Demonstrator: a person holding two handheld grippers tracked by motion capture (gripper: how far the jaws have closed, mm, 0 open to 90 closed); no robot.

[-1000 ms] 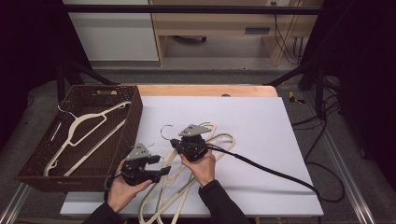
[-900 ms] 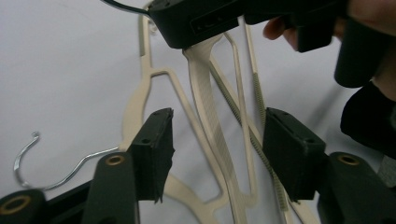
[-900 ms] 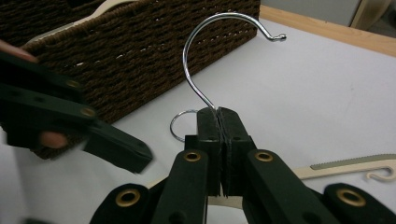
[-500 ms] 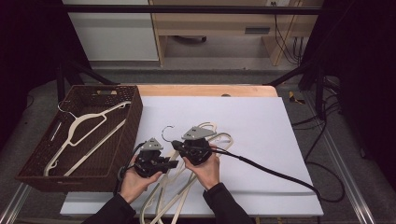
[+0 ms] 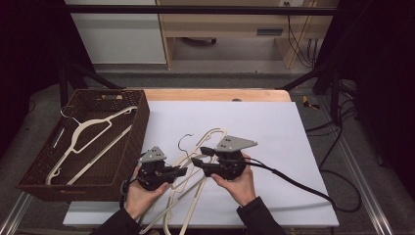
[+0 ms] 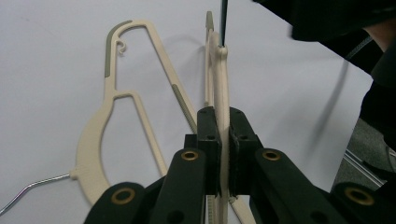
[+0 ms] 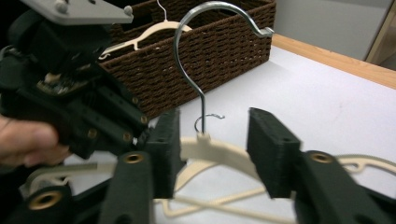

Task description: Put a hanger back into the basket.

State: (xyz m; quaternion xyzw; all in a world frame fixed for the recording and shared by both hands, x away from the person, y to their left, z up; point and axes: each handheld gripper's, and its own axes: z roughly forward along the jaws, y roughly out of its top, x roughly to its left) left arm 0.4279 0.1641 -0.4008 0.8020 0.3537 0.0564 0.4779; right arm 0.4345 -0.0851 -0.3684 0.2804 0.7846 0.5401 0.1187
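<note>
A cream plastic hanger (image 5: 172, 187) with a metal hook (image 5: 183, 140) is held just above the white table. My left gripper (image 5: 182, 171) has just closed on it, and its pads (image 6: 208, 135) clamp one thin arm of the hanger (image 6: 221, 84). My right gripper (image 5: 199, 155) faces the left one. Its jaws have just been opening and stand apart on either side of the hanger's neck (image 7: 212, 148), without touching it. The hook (image 7: 196, 60) rises between them. Another cream hanger (image 6: 105, 126) lies flat on the table.
A brown wicker basket (image 5: 134, 142) stands at the table's left side with a cream hanger (image 5: 93, 129) inside; it is behind the left gripper (image 7: 70, 93) in the right gripper view. The white sheet (image 5: 279, 132) stretches right. A black cable (image 5: 303, 188) trails right.
The left gripper has closed on the hanger's arm. The right gripper's jaws have opened off the hanger, and that hand has drawn back to the right and lifted a little.
</note>
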